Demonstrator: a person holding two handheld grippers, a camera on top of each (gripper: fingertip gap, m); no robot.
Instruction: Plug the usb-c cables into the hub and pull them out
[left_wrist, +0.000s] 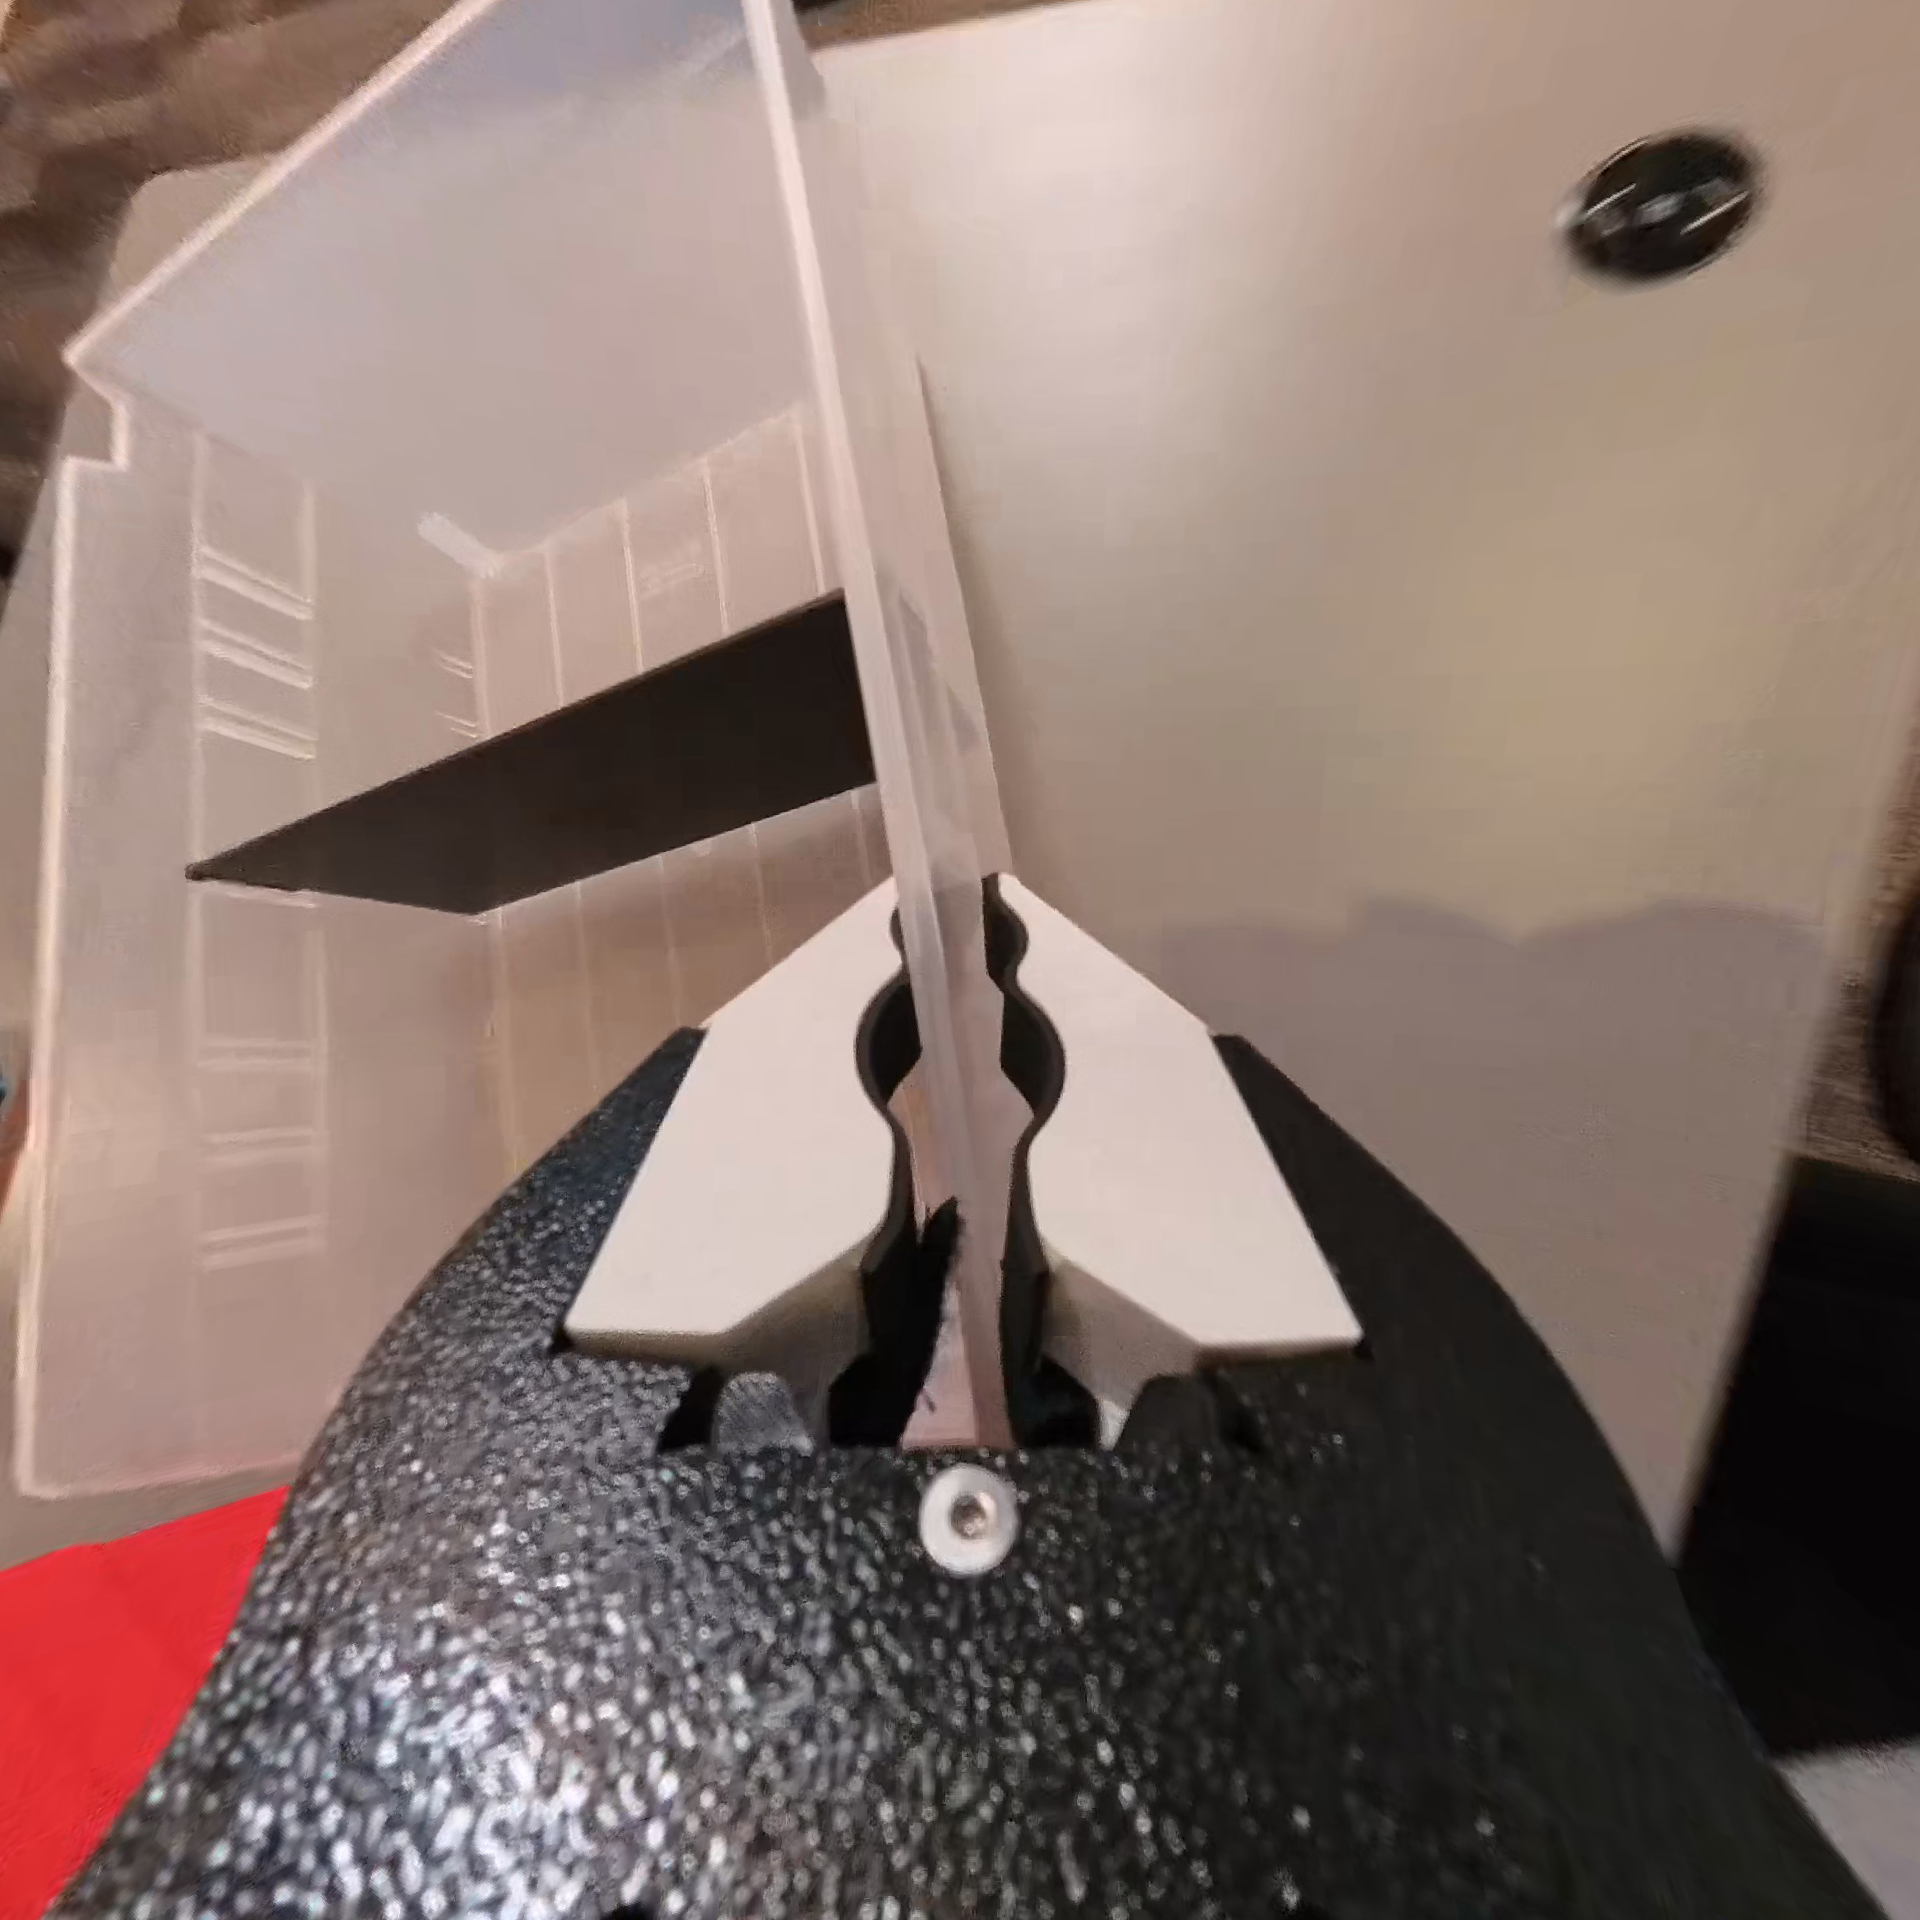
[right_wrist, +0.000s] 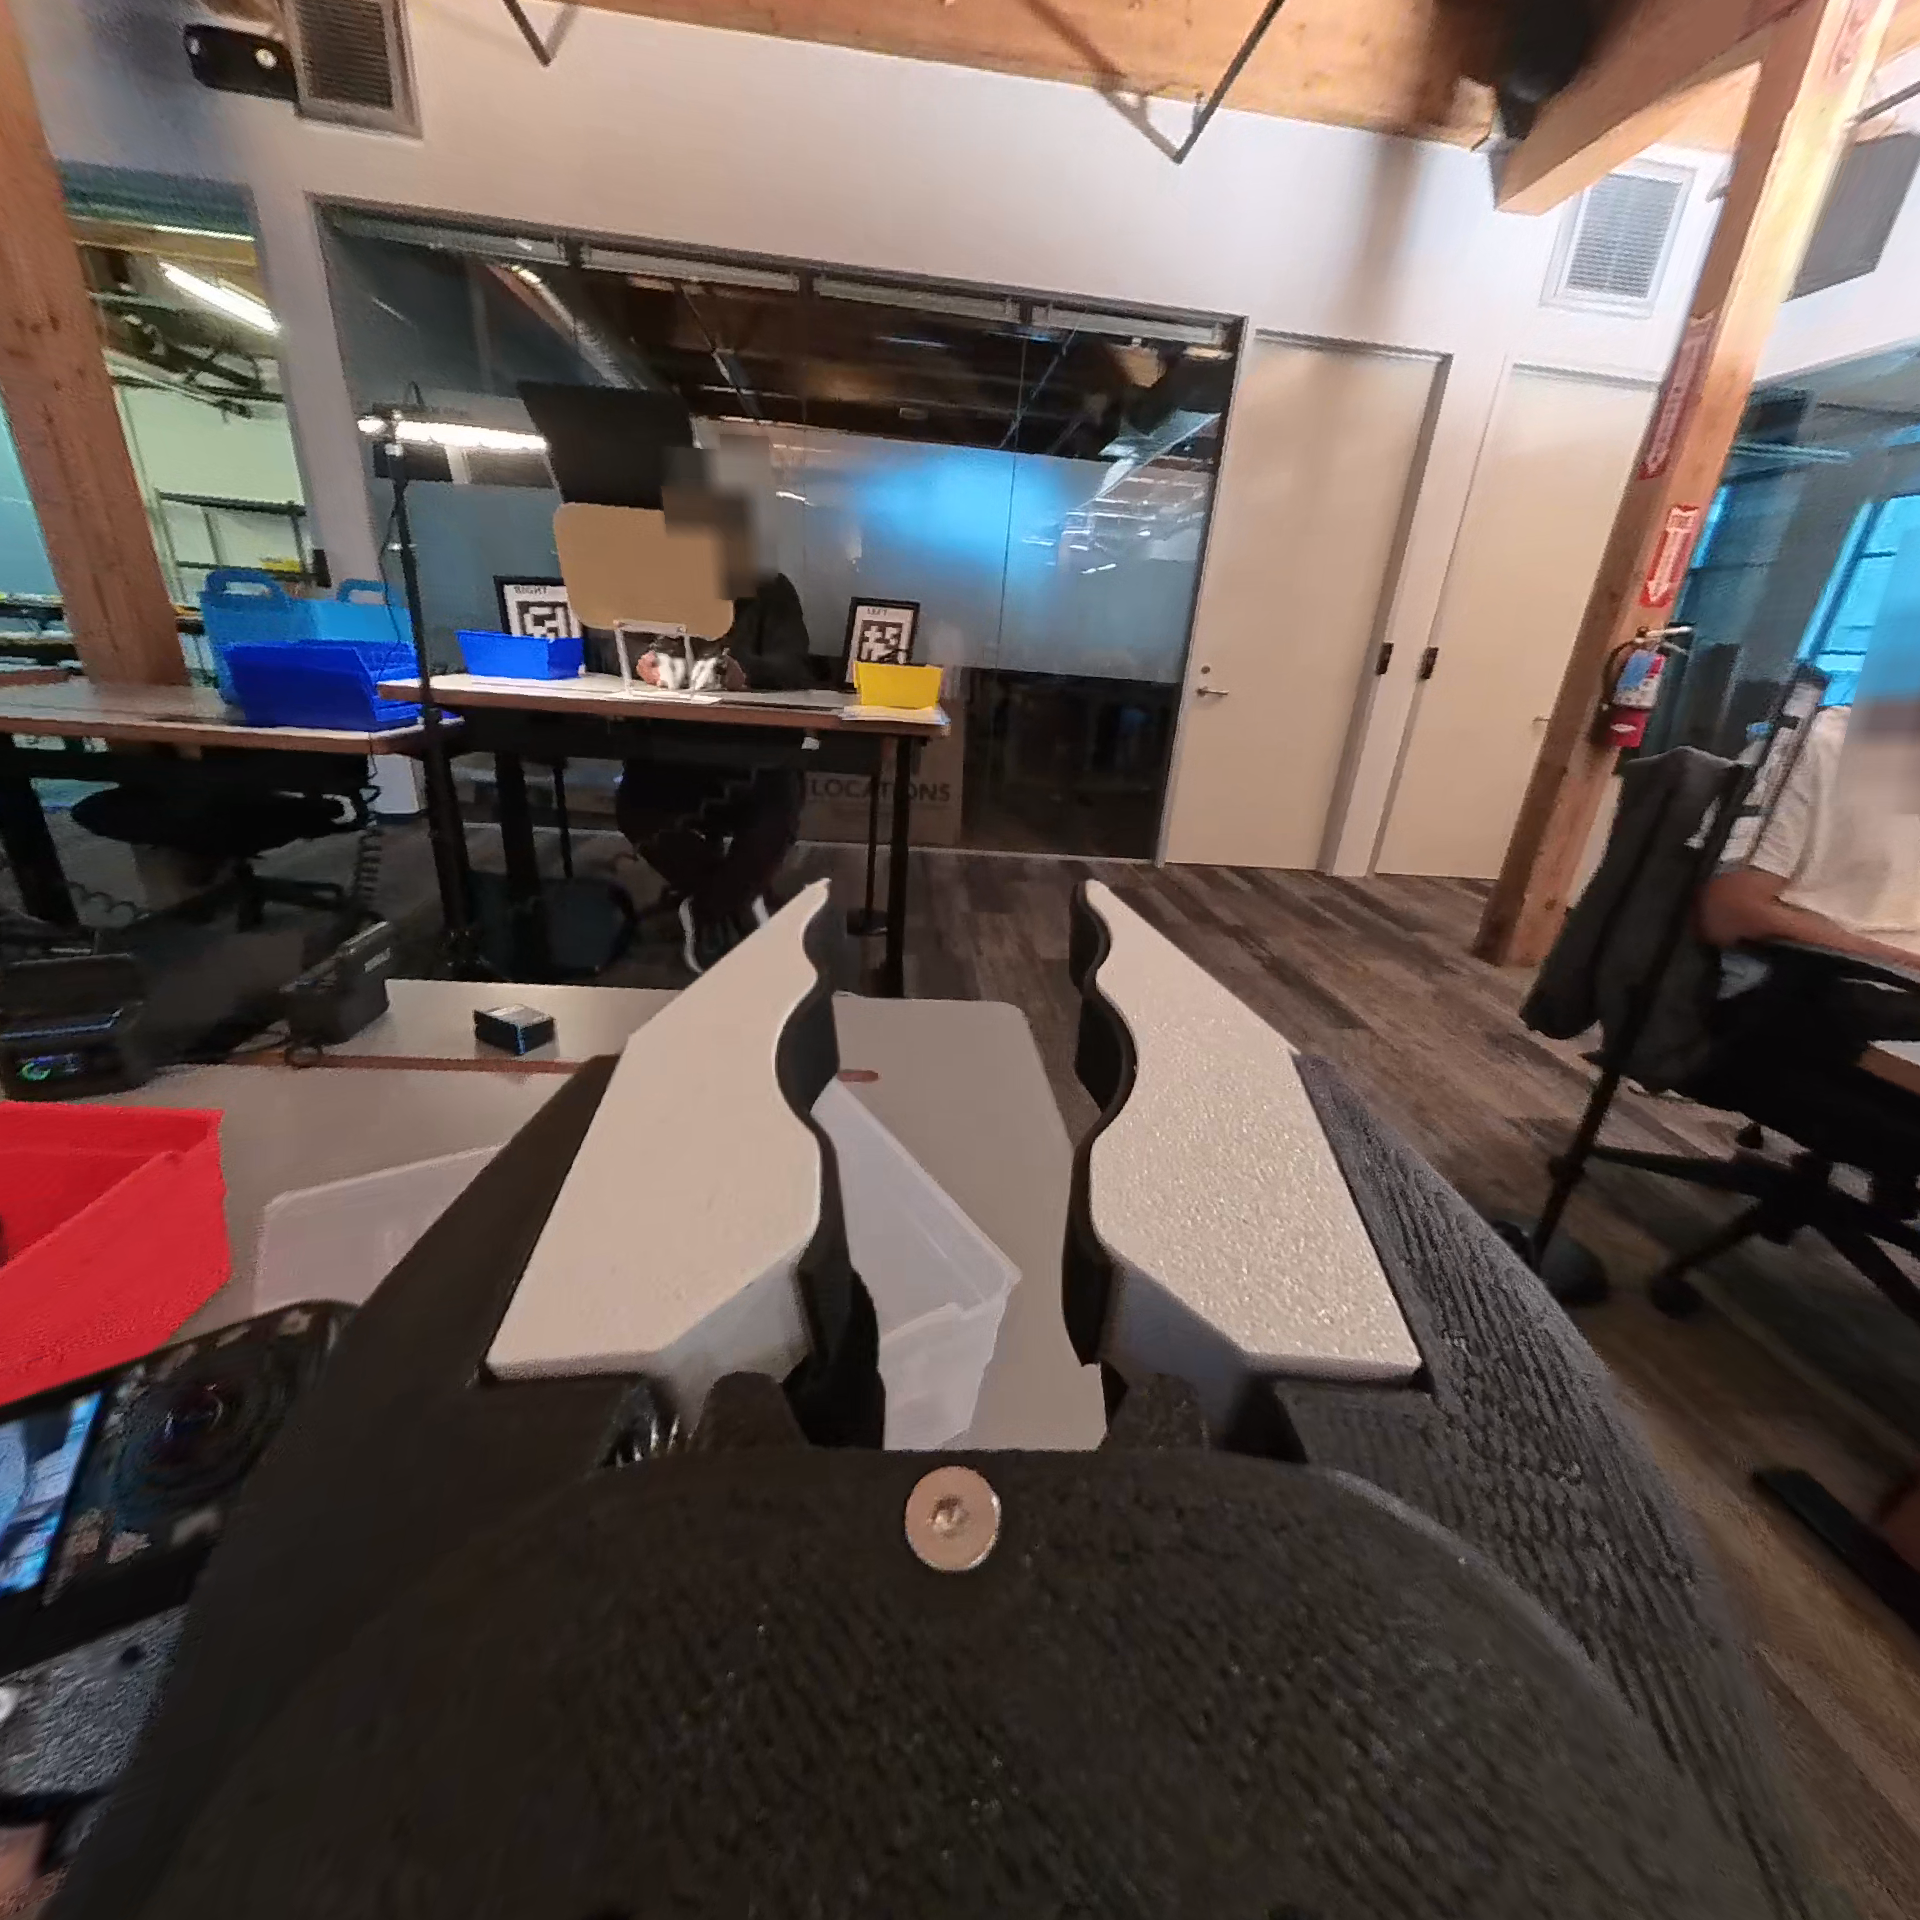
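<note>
My left gripper (left_wrist: 951, 894) is shut on the thin side wall of a translucent plastic bin (left_wrist: 416, 520), which is tilted and blurred. A dark flat slab (left_wrist: 540, 790) shows inside or through the bin; I cannot tell what it is. My right gripper (right_wrist: 956, 894) is open and empty, held above the table. The same bin (right_wrist: 935, 1247) shows below and between its fingers. No cable or hub is clearly in view.
A grey table (left_wrist: 1351, 623) with a round black grommet hole (left_wrist: 1662, 208) lies under the bin. A red bin (right_wrist: 104, 1226) stands at the left. A small black box (right_wrist: 514, 1027) and chargers sit farther back. A person sits at a far desk, and an office chair (right_wrist: 1662, 1039) is on the right. The tips of one gripper are about 30 cm away from the tips of the other.
</note>
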